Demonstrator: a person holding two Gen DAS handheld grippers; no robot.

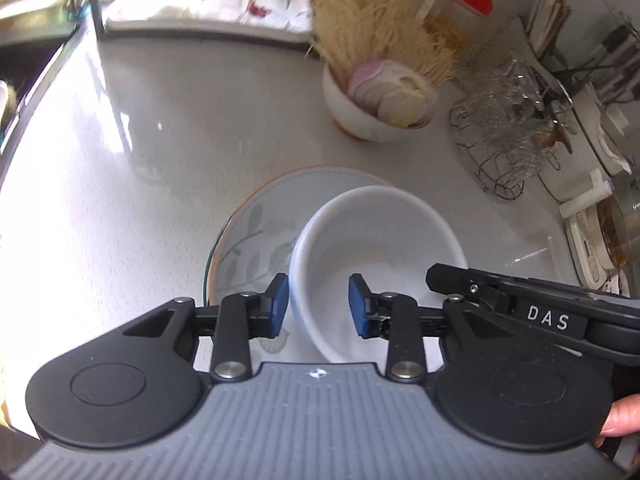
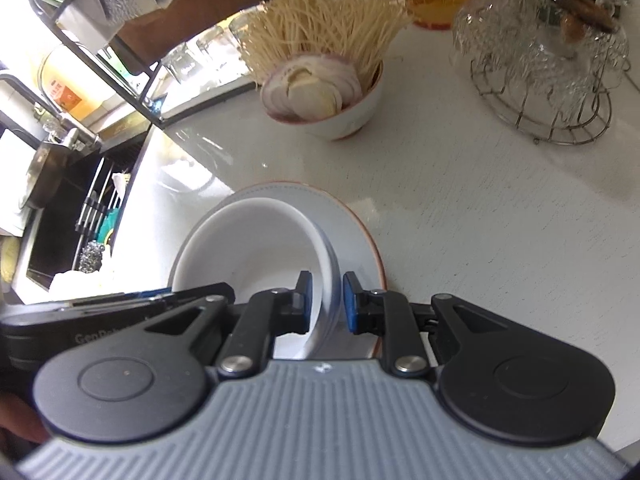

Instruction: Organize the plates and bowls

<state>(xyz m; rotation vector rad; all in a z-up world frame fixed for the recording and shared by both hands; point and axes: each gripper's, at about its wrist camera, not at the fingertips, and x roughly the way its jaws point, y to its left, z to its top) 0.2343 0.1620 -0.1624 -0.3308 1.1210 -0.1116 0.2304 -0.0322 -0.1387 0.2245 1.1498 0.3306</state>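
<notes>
Right now your white bowl (image 1: 380,264) sits on the leaf-patterned plate (image 1: 256,220), low in the middle of both frames, with the plate flat on the pale counter (image 1: 140,152). In the right wrist view, your right gripper (image 2: 326,300) has its blue pads (image 2: 306,300) on either side of the bowl's (image 2: 256,248) near wall, one inside and one outside, the gap narrow and the pads at or very close to the wall. The plate's (image 2: 352,220) orange-edged rim shows past the bowl toward the right of that frame.

In the left wrist view, your left gripper (image 1: 319,304) stands spread wide, holding nothing: its left pad is outside the bowl's wall over the plate, and its right pad hangs over the bowl's inside, neither touching. The other gripper's black body comes in from the lower right of that frame, just beside the bowl's rim.

Farther up the frame, well apart from the plate, a second bowl (image 1: 368,116) holds sliced onion and a bunch of thin pale mushrooms (image 1: 372,28). To its right stands a wire rack of glassware (image 1: 504,136), and a red-lidded jar (image 1: 460,0) is at the upper right.
</notes>
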